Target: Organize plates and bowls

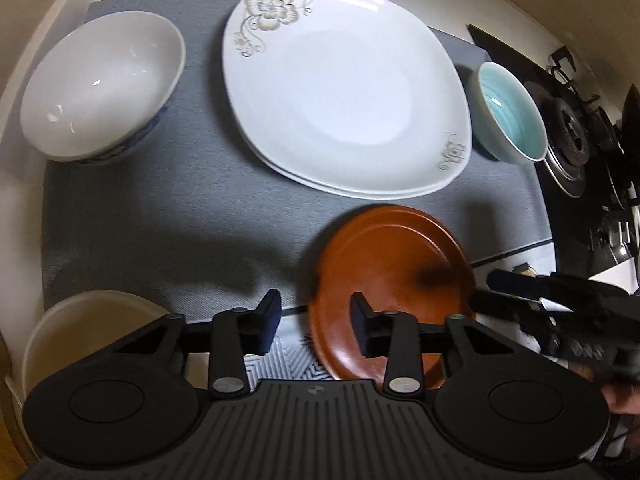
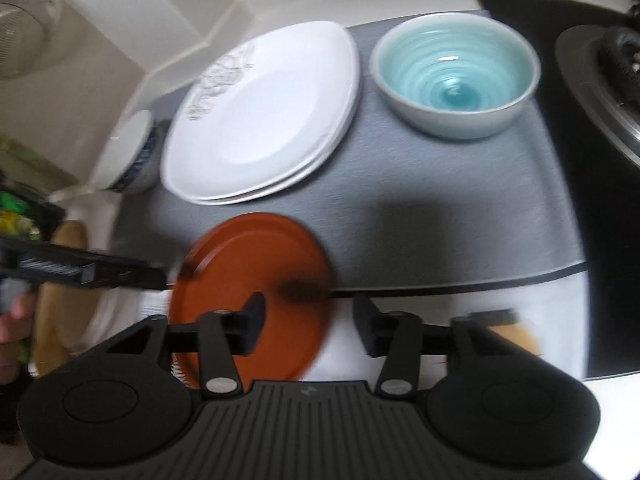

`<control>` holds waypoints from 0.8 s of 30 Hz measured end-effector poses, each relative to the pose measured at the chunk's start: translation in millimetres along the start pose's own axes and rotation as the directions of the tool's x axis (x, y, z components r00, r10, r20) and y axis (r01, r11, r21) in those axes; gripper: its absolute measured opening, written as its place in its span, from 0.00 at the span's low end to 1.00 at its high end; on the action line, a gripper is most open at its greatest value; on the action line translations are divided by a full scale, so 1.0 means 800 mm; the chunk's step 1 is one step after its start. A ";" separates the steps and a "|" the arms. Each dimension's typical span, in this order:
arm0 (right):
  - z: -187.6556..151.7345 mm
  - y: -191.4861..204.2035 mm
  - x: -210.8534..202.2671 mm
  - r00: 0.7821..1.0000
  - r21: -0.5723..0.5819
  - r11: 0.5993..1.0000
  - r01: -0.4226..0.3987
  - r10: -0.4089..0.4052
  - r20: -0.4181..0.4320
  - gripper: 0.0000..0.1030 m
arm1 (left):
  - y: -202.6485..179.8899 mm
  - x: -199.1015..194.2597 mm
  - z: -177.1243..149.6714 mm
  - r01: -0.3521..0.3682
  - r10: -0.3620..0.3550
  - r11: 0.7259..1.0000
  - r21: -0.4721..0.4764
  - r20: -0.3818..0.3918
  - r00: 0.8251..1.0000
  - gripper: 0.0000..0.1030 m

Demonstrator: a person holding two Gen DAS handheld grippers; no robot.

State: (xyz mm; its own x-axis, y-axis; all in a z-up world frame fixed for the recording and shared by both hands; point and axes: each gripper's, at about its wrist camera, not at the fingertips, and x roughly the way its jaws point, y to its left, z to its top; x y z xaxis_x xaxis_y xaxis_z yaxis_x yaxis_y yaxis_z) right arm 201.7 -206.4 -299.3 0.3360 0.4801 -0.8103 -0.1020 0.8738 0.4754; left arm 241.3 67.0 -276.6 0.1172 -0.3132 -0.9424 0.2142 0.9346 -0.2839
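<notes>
Black plastic fingers of our left gripper (image 1: 316,320) stand apart, the jaws open, and nothing sits between them. Our right gripper (image 2: 310,326) is open as well and holds nothing. In each wrist view the other gripper comes in from the side as a blurred black bar close to the rim of the plate; we cannot tell if it touches it.

Just ahead of both grippers is the round brown ceramic plate (image 1: 392,280), smooth and glossy, with one dark smudge on its surface. Its far part is over the grey textile mat (image 1: 160,208) and its near part reaches past the mat edge. It is blurred in both views.

Further out on the mat is a stack of two white squarish plates (image 1: 344,88); the upper one has a beige flower print at two corners. To the left of the stack stands a white porcelain bowl with a blue pattern outside (image 1: 100,84). To the right stands a small bowl with turquoise glaze inside (image 2: 454,74), near the stack but apart from it. A cream round dish (image 1: 80,328) shows at the near left corner in the left wrist view, partly hidden.

So we count three plates and two bowls on the mat. A gas stove burner (image 1: 572,136) is at the right, beyond the mat.
</notes>
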 end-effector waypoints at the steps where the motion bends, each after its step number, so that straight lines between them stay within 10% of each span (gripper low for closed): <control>1: -0.003 0.003 0.000 1.000 -0.009 1.000 0.006 -0.006 0.000 0.74 | 0.003 0.003 -0.001 0.023 -0.023 1.000 -0.007 -0.013 1.000 0.34; 9: -0.011 0.002 0.005 1.000 0.008 1.000 0.007 -0.007 -0.011 0.75 | 0.024 0.041 -0.006 0.138 -0.151 0.987 -0.086 -0.174 0.973 0.11; 24: -0.020 0.007 0.013 0.995 -0.020 0.995 0.094 -0.094 -0.020 0.23 | 0.002 0.054 -0.009 0.130 -0.128 0.992 0.000 -0.172 0.977 0.10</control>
State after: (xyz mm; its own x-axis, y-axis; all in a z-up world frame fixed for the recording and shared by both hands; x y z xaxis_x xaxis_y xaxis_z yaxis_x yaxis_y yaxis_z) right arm 189.3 -195.1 -310.7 0.3253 0.3972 -0.8582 -0.0892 0.9164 0.3903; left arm 239.6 56.5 -319.4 -0.0793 -0.3964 -0.9146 0.2277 0.8861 -0.4038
